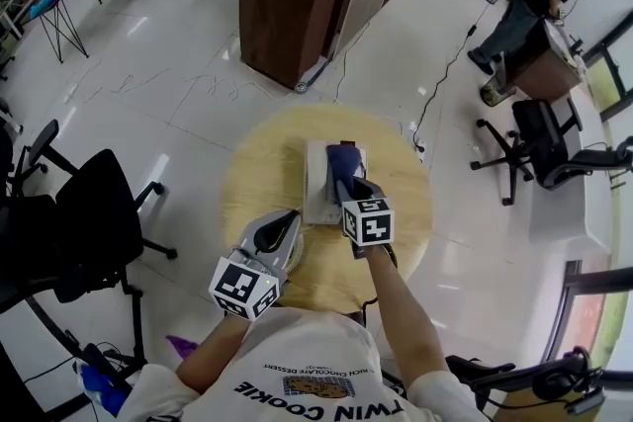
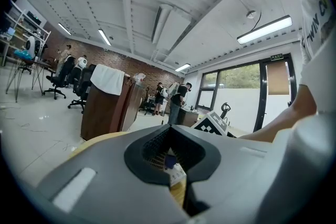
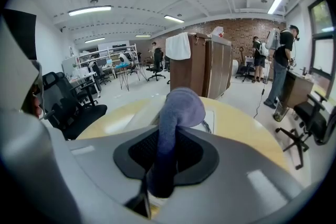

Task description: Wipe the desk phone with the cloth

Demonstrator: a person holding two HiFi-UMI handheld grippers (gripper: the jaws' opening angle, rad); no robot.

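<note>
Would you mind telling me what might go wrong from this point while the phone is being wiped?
1. The phone may slide on the round table. The left gripper is shut beside it with nothing in its jaws, and I cannot tell whether it steadies the phone.
2. The right gripper pinches only a bunched fold of the cloth, so the cloth might pull loose, or the hard jaws might rub the phone.

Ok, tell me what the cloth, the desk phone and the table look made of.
Cloth: soft matte blue-purple fabric, perhaps microfibre; it bunches and folds limply. Desk phone: likely pale plastic, smooth-faced. Table: light wood or wood-look laminate, with faint grain and a slight sheen.
</note>
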